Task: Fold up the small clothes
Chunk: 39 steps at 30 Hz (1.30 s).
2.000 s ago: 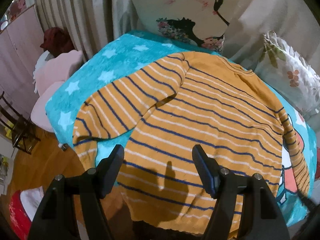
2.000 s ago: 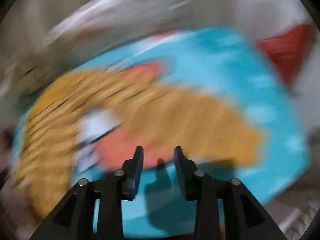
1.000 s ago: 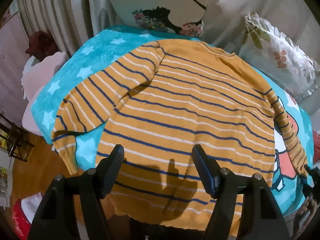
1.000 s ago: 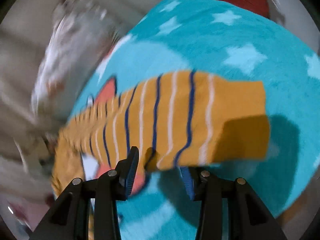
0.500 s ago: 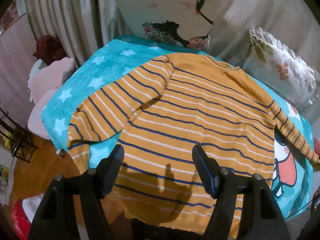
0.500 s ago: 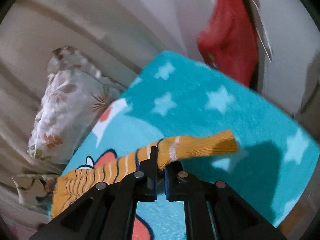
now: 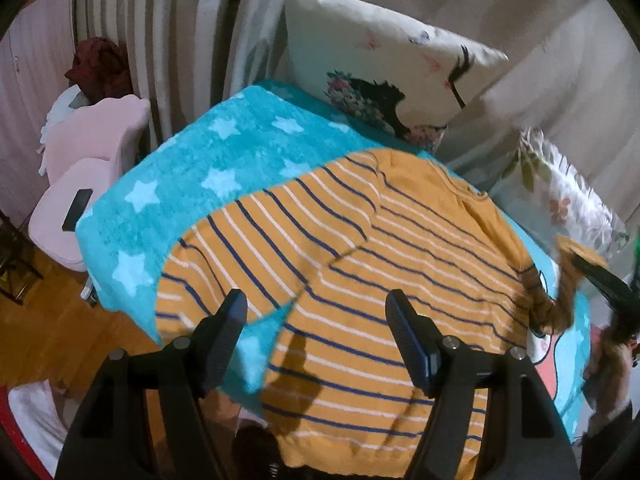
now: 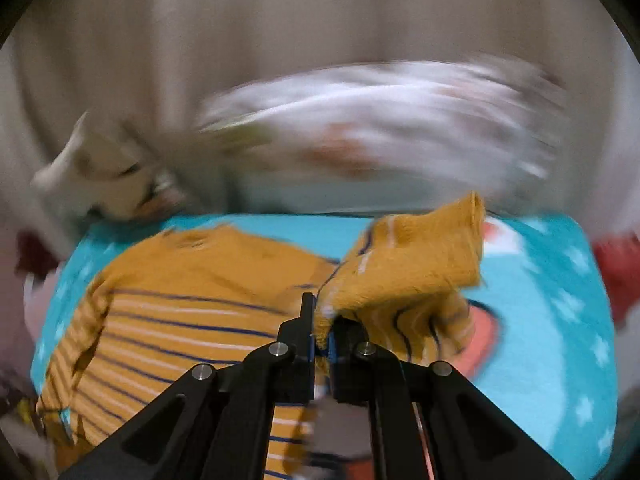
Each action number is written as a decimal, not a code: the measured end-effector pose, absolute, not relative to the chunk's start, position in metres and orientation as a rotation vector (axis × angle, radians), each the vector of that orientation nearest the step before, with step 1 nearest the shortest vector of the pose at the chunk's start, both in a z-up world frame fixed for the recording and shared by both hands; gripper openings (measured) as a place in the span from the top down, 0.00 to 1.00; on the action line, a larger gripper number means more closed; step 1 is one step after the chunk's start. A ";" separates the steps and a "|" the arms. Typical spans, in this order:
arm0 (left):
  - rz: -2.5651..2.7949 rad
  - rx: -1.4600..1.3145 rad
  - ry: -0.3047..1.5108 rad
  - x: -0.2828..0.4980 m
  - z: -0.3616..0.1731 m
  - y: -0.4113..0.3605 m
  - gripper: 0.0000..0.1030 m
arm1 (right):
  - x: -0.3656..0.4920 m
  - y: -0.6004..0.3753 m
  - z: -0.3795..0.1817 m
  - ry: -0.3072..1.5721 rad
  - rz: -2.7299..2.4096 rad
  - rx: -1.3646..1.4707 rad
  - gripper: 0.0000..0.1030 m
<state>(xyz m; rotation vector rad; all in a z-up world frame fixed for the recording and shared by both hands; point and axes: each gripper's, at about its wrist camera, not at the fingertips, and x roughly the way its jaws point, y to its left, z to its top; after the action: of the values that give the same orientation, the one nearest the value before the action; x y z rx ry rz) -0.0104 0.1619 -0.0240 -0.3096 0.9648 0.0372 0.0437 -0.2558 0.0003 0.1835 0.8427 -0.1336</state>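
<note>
An orange sweater (image 7: 392, 256) with navy and white stripes lies spread flat on a teal star blanket (image 7: 224, 160); it also shows in the right wrist view (image 8: 188, 304). Its left sleeve (image 7: 248, 248) lies out toward the blanket's left edge. My left gripper (image 7: 316, 316) is open and empty, hovering over the sweater's hem. My right gripper (image 8: 322, 330) is shut on the right sleeve's cuff (image 8: 416, 264) and holds it lifted above the blanket; it appears at the right edge of the left wrist view (image 7: 600, 276). The right wrist view is motion-blurred.
Two printed pillows (image 7: 384, 64) (image 7: 560, 196) lean on the curtained wall behind the blanket. A pink chair (image 7: 80, 172) with a dark remote stands to the left over a wooden floor (image 7: 52, 340). A red item (image 8: 620, 276) lies at the right.
My right gripper closed on the right sleeve cuff, lifted it off the blanket and swung it inward toward the sweater's body. My left gripper stayed open and drifted a little over the hem.
</note>
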 end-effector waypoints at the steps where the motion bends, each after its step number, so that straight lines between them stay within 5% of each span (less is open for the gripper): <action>1: 0.035 -0.307 0.962 -0.008 -0.024 0.169 0.31 | 0.058 -0.233 -0.003 0.856 -0.098 0.159 0.94; 15: 0.096 -0.368 1.052 0.015 -0.061 0.265 0.31 | 0.147 0.025 -0.115 1.067 0.162 -0.278 0.94; 20: 0.098 -0.385 1.079 0.024 -0.072 0.281 0.31 | 0.121 0.078 -0.142 1.071 0.234 -0.520 0.71; 26: 0.081 -0.401 1.075 0.034 -0.076 0.291 0.31 | 0.100 0.061 -0.111 1.033 0.246 -0.384 0.61; 39: 0.106 -0.392 1.075 0.036 -0.078 0.309 0.31 | 0.181 0.029 -0.125 1.156 0.188 -0.005 0.62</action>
<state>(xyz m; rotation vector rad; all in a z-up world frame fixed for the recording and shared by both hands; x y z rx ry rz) 0.0355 0.3085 -0.0775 -0.3921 1.0753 0.1056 0.1807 0.0293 -0.1247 -0.0051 1.1563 0.1881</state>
